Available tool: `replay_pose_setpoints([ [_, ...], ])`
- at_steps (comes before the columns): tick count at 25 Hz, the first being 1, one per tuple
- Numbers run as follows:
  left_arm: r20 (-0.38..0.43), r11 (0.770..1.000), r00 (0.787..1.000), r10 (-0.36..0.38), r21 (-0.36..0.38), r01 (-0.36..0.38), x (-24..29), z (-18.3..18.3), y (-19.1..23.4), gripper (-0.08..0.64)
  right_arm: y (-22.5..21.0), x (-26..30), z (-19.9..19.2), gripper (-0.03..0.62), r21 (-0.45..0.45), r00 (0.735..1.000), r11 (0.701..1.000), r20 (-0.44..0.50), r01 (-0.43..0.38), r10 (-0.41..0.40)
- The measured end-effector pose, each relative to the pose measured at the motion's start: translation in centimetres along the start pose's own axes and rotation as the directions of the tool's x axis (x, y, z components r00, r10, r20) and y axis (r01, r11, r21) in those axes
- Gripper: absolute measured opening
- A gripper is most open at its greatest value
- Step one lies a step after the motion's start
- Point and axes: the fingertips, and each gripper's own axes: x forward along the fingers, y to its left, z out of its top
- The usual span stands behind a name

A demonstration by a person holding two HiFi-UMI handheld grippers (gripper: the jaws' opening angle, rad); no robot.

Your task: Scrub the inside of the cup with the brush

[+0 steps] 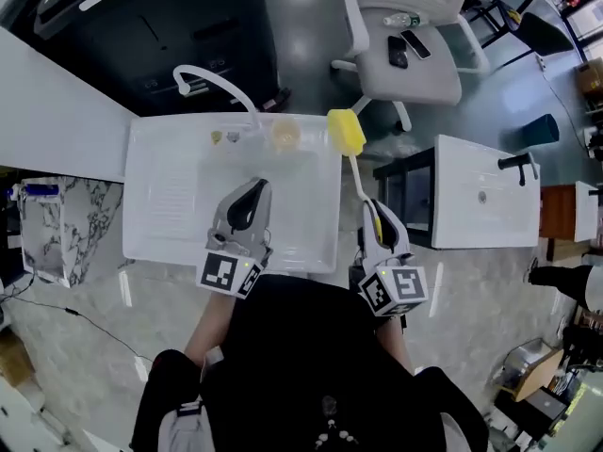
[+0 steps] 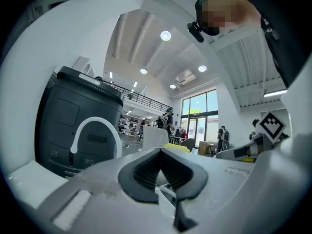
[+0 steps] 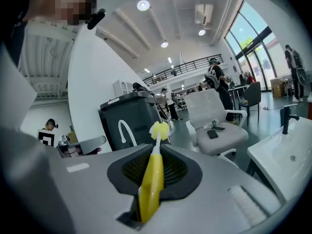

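Clamping the brush (image 3: 152, 175) by its yellow handle, the right gripper (image 1: 377, 217) is pointing away from the person, just outside the right edge of the sink (image 1: 160, 205). Its thin white stem is running forward from the jaws, and the yellow head is hanging over the sink's far right corner. Beside it, the left gripper (image 2: 161, 152) is hovering over the basin with its jaws pressed together and nothing between them. Ahead of both, the cup (image 1: 285, 135) is sitting inside the sink at the far wall, just left of the brush head and apart from it. A white faucet (image 1: 212, 78) is arching behind the cup. Beyond the sink, a white chair (image 1: 410, 64) is standing on the floor.
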Motion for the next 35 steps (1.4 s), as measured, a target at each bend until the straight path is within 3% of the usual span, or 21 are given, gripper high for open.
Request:
replay_pose_setpoints([
  [6,-0.021,0.992,0.993,0.117,0.043,-0.116,1.3,-1.3,1.1,0.002,-1.8,2.5,-0.7,0.043,-0.027,0.991,0.992,-0.064,-0.12,0.118],
  [21,-0.139,0.989,0.981,0.137,0.076,-0.127,6.4,-8.9,1.1,0.002,-7.1,5.1,-2.2,0.043,-0.099,0.98,0.983,-0.147,-0.152,0.137],
  [25,-0.176,0.976,0.963,0.203,0.113,-0.186,7.0,-11.6,2.8,0.005,-6.9,6.5,-2.8,0.043,-0.109,0.965,0.973,-0.193,-0.202,0.179],
  [28,-0.25,0.968,0.937,0.244,0.121,-0.22,7.4,-14.9,4.5,0.063,-6.1,7.4,-3.1,0.043,-0.121,0.953,0.963,-0.216,-0.241,0.211],
  [35,-0.34,0.968,0.911,0.234,0.166,-0.187,8.4,-21.4,7.5,0.104,-5.6,8.7,-4.0,0.043,-0.114,0.941,0.961,-0.259,-0.252,0.217],
])
